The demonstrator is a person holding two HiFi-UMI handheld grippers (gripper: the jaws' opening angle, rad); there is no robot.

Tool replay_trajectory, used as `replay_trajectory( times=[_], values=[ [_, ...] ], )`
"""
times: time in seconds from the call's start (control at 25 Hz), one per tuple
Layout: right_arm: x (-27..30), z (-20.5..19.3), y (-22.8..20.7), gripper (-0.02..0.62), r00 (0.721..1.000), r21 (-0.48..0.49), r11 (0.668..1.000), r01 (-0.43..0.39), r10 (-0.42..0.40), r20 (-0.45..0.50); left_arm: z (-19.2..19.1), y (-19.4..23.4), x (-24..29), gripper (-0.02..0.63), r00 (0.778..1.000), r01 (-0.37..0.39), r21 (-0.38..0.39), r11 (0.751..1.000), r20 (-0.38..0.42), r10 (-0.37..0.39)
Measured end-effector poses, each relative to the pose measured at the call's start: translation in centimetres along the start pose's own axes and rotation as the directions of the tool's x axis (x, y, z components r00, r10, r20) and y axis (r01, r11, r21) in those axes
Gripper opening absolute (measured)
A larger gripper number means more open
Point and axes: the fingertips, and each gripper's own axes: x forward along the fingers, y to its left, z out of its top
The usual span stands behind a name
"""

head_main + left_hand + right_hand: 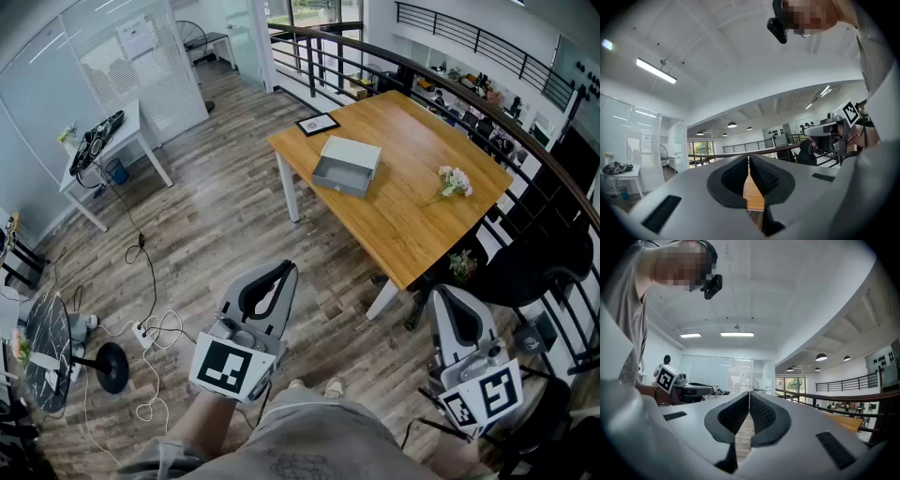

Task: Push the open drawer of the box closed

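A grey box (354,150) lies on the wooden table (403,220) far ahead in the head view, its drawer (339,175) pulled out toward the table's near-left edge. Both grippers are held low near my body, well short of the table and pointing toward it. My left gripper (283,267) is shut with nothing between its fingers; in the left gripper view its jaws (748,158) meet at the tips. My right gripper (446,293) is also shut and empty, and its pads (749,394) touch in the right gripper view.
A framed picture (318,123) and a bunch of flowers (454,182) share the table. A white desk (111,142) stands at the left, with cables (150,330) and a round stand base (111,366) on the wood floor. A curved railing (525,141) and dark chair (525,267) lie to the right.
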Motion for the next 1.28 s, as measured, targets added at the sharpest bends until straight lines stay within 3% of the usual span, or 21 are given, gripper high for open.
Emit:
replay_trajectory(
  times=[0.24, 0.56, 0.72, 0.76, 0.84, 1.28],
  values=[
    [-0.6, -0.2, -1.6, 0.032, 1.0, 0.04, 0.999, -0.008, 0.007, 0.028, -0.4, -1.2, 0.8, 0.028, 1.0, 0.004, 0.005, 1.0, -0.011, -0.004],
    [-0.1, -1.4, -2.7, 0.032, 1.0, 0.064, 0.998, -0.008, 0.009, -0.002, -0.8, -1.4, 1.5, 0.028, 1.0, 0.005, -0.01, 1.0, -0.028, -0.006],
    [0.2, -1.5, -3.3, 0.032, 1.0, 0.072, 0.997, -0.004, 0.005, -0.009, 0.0, -1.0, 1.8, 0.028, 1.0, -0.01, -0.016, 1.0, 0.006, 0.011],
    [0.2, -1.5, -3.3, 0.032, 1.0, 0.076, 0.997, -0.004, 0.005, -0.008, 0.3, -0.7, 1.8, 0.036, 1.0, -0.023, -0.023, 0.999, 0.018, 0.024],
    [0.3, -1.4, -3.2, 0.032, 1.0, 0.08, 0.997, -0.005, 0.005, -0.007, 0.8, -0.2, 1.9, 0.205, 0.999, -0.043, -0.026, 0.999, 0.027, 0.044],
    [2.9, -3.4, -6.1, 0.032, 1.0, 0.077, 0.997, 0.011, -0.009, -0.03, -1.1, 1.2, 5.5, 0.218, 0.998, -0.068, -0.003, 0.998, 0.005, 0.068]
  ],
)
